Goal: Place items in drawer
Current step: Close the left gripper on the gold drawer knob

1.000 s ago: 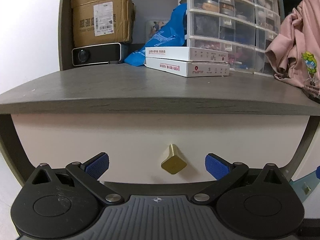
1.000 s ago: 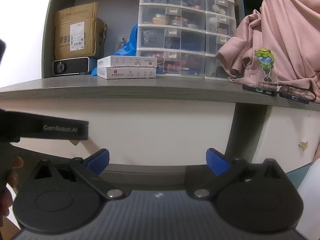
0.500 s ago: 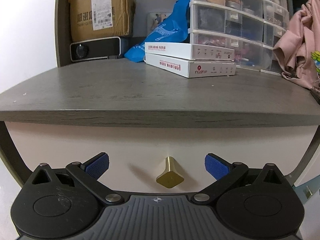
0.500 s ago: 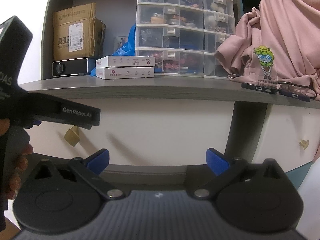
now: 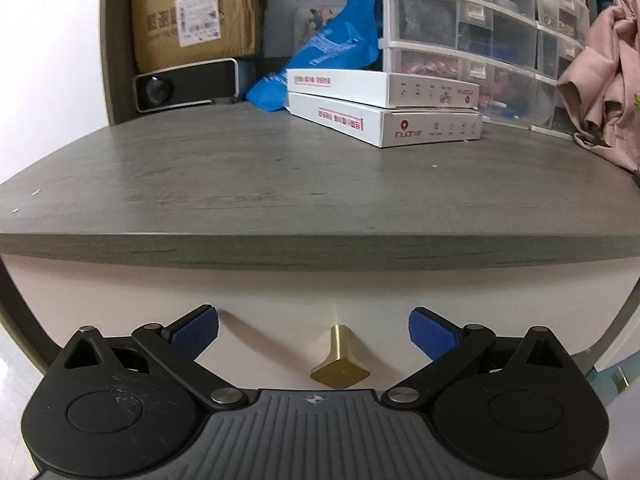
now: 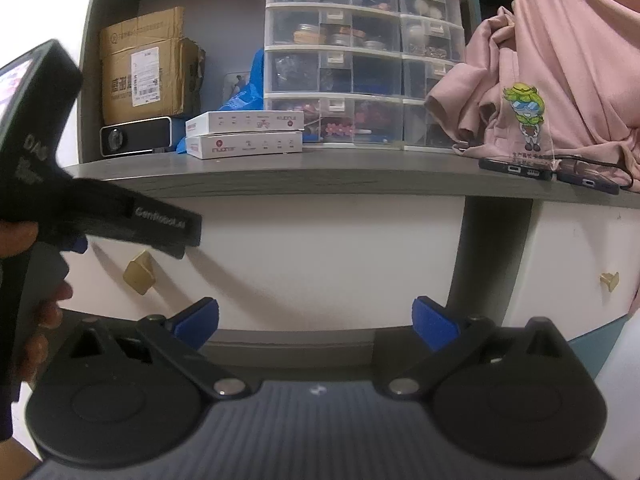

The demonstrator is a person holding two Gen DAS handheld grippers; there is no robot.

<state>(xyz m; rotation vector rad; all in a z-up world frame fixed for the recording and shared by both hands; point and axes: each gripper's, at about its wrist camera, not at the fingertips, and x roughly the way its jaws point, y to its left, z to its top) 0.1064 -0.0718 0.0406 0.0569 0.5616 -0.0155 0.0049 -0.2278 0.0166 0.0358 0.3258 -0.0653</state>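
The white drawer front (image 5: 280, 300) under the grey desk top is shut, with a brass knob (image 5: 340, 368) at its middle. My left gripper (image 5: 314, 334) is open, its blue pads on either side of the knob and not touching it. Two stacked white boxes (image 5: 384, 112) lie on the desk top. In the right wrist view my right gripper (image 6: 316, 322) is open and empty, farther back from the same drawer (image 6: 320, 260). The left gripper's body (image 6: 100, 216) shows there just above the knob (image 6: 139, 272). The boxes (image 6: 244, 134) show there too.
A cardboard box (image 5: 192, 12) on a projector (image 5: 188, 82), a blue bag (image 5: 332, 56) and clear drawer units (image 5: 480, 32) line the back. Pink cloth (image 6: 560, 72) and two phones (image 6: 548, 174) lie at the right. A second drawer with a knob (image 6: 608, 280) is at the right.
My left gripper has moved closer to the drawer, and the knob now sits lower between its open fingers. In the right wrist view the left gripper has come further into view.
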